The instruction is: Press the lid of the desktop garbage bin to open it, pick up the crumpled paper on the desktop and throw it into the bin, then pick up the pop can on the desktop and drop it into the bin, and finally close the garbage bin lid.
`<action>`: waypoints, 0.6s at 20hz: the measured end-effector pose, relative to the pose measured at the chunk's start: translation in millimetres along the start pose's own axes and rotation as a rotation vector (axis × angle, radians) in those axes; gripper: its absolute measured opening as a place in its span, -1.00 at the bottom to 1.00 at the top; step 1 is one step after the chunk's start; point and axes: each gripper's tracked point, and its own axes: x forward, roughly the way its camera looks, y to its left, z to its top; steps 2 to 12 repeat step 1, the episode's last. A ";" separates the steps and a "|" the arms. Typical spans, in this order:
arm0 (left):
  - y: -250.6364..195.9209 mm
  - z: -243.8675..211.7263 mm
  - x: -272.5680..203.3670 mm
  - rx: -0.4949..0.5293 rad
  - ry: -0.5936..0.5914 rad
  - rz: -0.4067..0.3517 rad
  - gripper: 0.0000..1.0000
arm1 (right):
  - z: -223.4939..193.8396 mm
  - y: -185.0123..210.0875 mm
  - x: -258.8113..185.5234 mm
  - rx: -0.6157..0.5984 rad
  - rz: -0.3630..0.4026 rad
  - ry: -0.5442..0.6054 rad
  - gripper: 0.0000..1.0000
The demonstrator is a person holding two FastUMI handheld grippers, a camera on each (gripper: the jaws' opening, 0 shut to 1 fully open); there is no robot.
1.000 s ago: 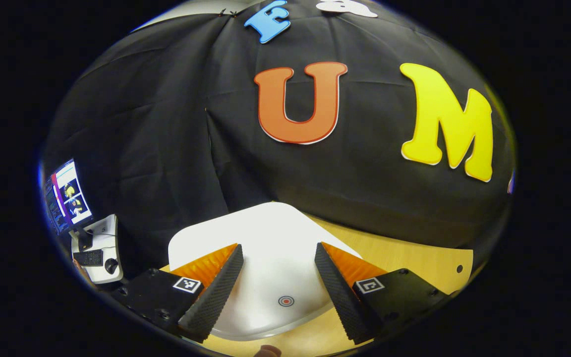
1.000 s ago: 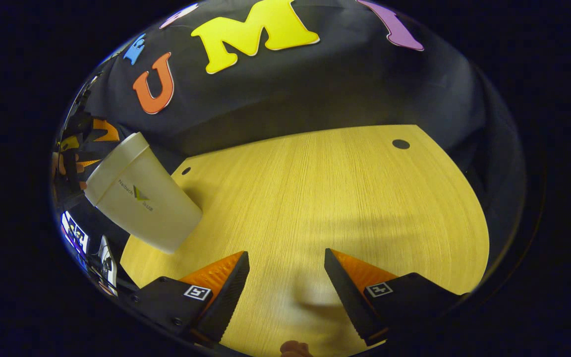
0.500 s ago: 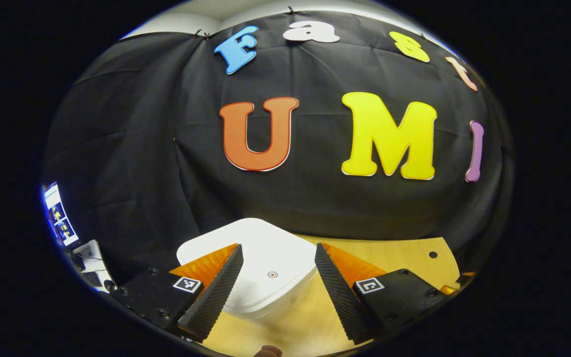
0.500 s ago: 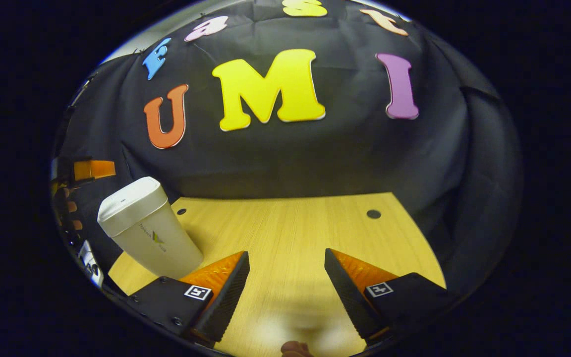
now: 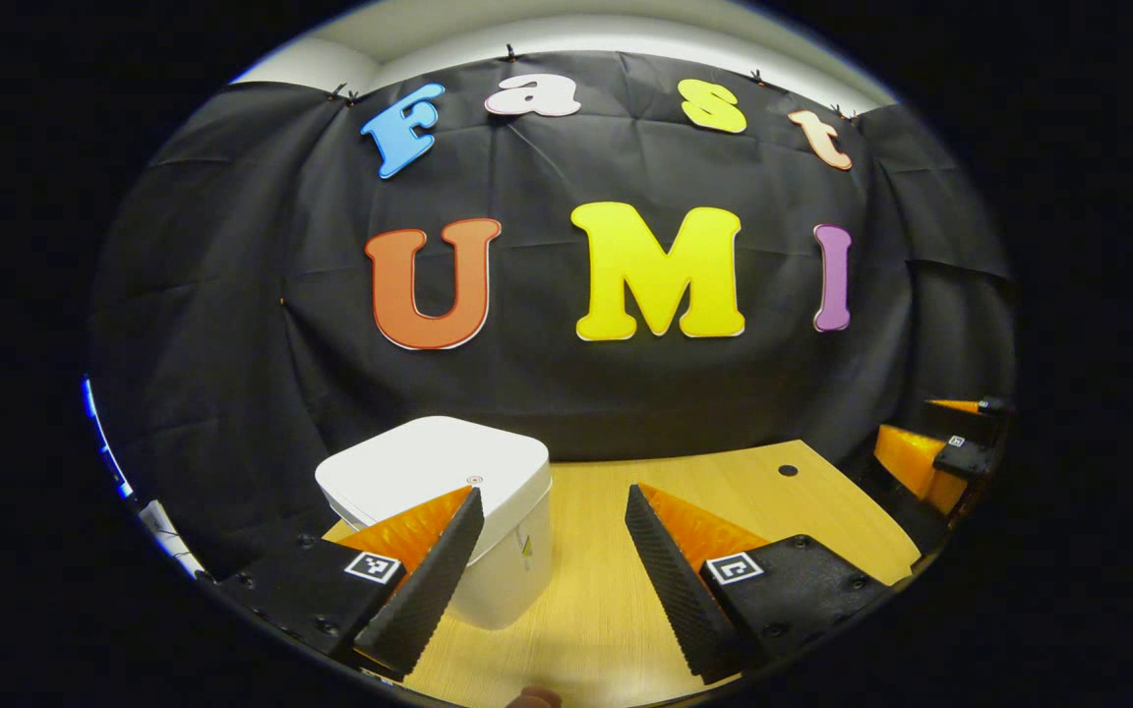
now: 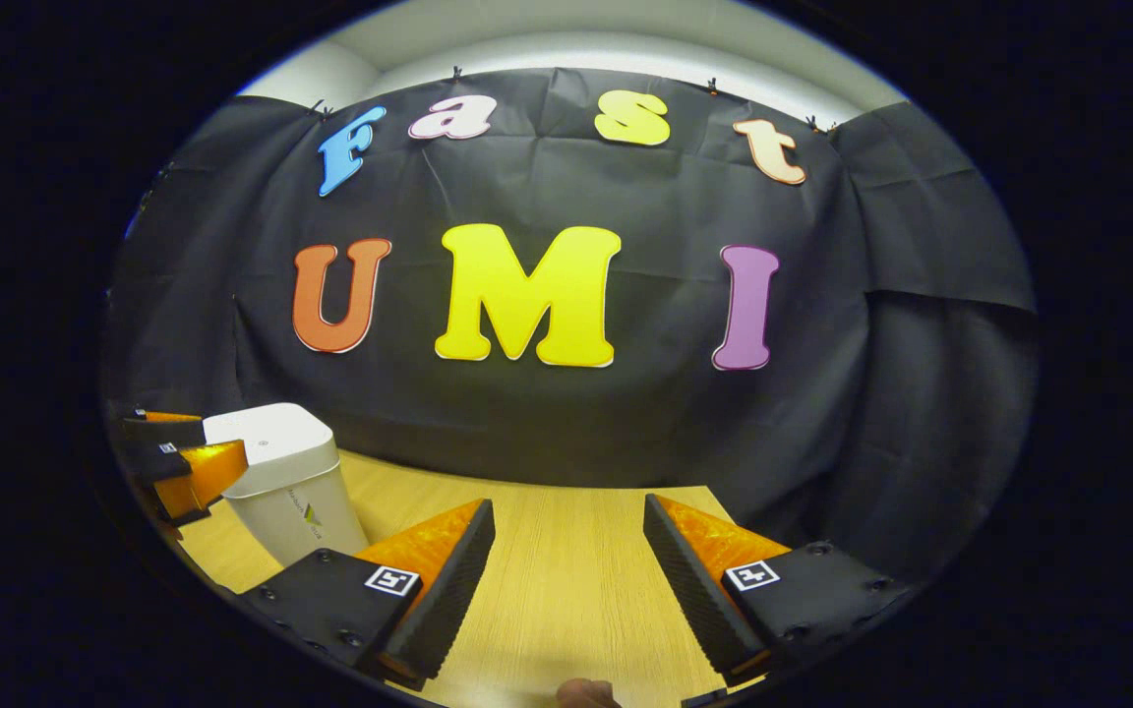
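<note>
Bin, lid down, stands on wooden desk; both hand-held grippers spread, empty.

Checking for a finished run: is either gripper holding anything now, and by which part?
Nothing is held. The left gripper and right gripper are both open with bare table between their fingers; the bin stands closed.

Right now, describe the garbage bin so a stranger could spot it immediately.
Find the wooden table before the black cloth wall. The garbage bin stands at its left end, lid shut: a white, rounded-square tub, the sole white container there.
</note>
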 end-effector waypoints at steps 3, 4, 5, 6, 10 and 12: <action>-3.1 -1.4 -3.6 -0.003 0.001 -0.008 0.94 | -0.4 4.9 -3.7 0.013 0.000 0.002 0.93; -3.1 -1.4 -3.6 -0.003 0.001 -0.008 0.94 | -0.4 4.9 -3.7 0.013 0.000 0.002 0.93; -3.1 -1.4 -3.6 -0.003 0.001 -0.008 0.94 | -0.4 4.9 -3.7 0.013 0.000 0.002 0.93; -3.1 -1.4 -3.6 -0.003 0.001 -0.008 0.94 | -0.4 4.9 -3.7 0.013 0.000 0.002 0.93; -3.1 -1.4 -3.6 -0.003 0.001 -0.008 0.94 | -0.4 4.9 -3.7 0.013 0.000 0.002 0.93; -3.1 -1.4 -3.6 -0.003 0.001 -0.008 0.94 | -0.4 4.9 -3.7 0.013 0.000 0.002 0.93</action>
